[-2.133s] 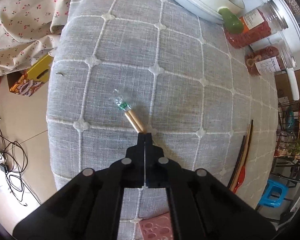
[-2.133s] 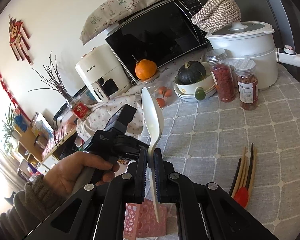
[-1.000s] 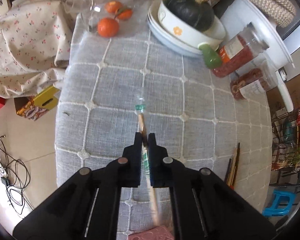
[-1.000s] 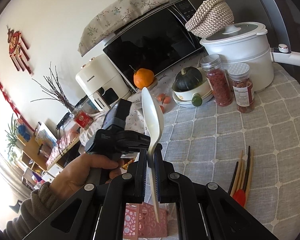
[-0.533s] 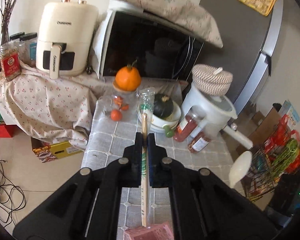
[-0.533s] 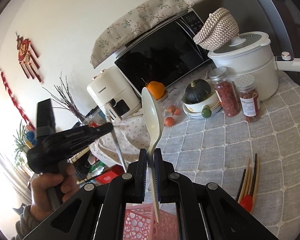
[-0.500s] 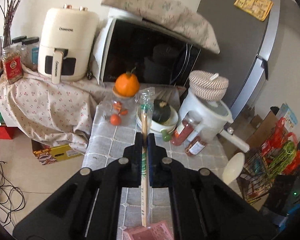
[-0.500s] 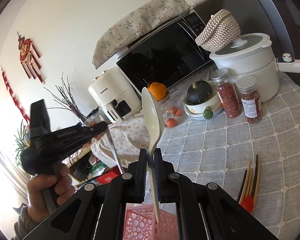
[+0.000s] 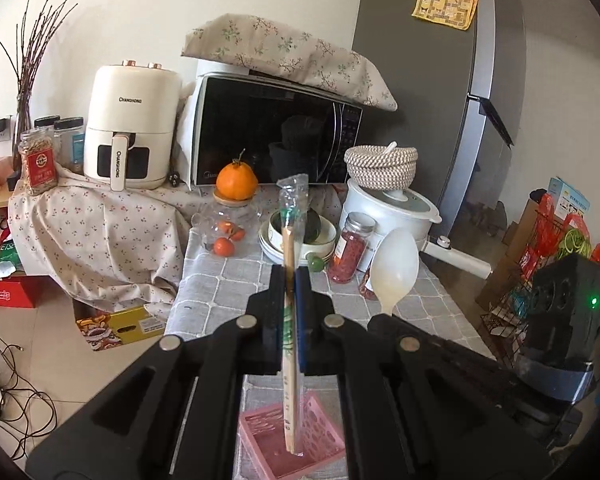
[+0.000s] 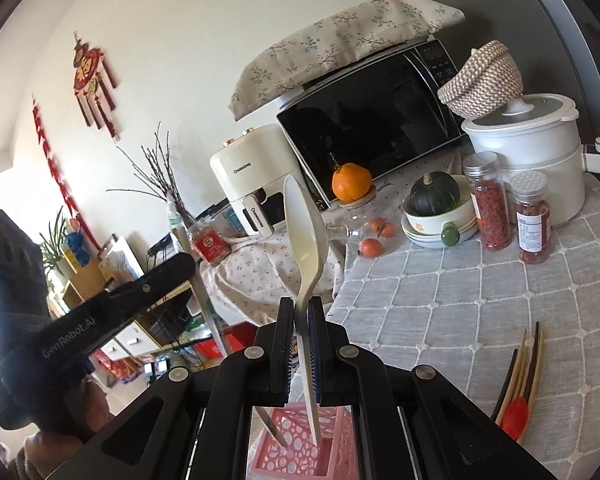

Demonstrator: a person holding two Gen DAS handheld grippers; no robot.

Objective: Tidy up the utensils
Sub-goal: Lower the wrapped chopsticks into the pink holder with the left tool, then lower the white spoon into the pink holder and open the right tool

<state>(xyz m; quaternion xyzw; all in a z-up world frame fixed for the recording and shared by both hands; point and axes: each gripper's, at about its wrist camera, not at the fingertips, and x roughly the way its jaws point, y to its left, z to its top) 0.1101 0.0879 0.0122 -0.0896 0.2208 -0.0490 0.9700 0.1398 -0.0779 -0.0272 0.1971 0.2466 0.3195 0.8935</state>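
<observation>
My left gripper (image 9: 290, 280) is shut on wrapped wooden chopsticks (image 9: 289, 248), held upright with their lower end inside the pink perforated holder (image 9: 300, 452). My right gripper (image 10: 300, 312) is shut on a white plastic spoon (image 10: 305, 232), held upright with its handle end down in the same pink holder (image 10: 300, 452). The spoon also shows in the left wrist view (image 9: 394, 268), to the right. The left gripper's body (image 10: 100, 312) appears at the left of the right wrist view.
More chopsticks and a red spoon (image 10: 520, 392) lie on the grey checked tablecloth (image 10: 480, 300) at the right. At the back stand two spice jars (image 10: 488, 212), a bowl stack with a squash (image 10: 436, 200), a white pot (image 10: 528, 152), a glass jar with oranges (image 9: 228, 228) and a microwave (image 9: 272, 132).
My left gripper picked the wrapped chopsticks off the cloth, swung them upright and brought their lower end into the pink holder. The right gripper kept the spoon upright over the holder.
</observation>
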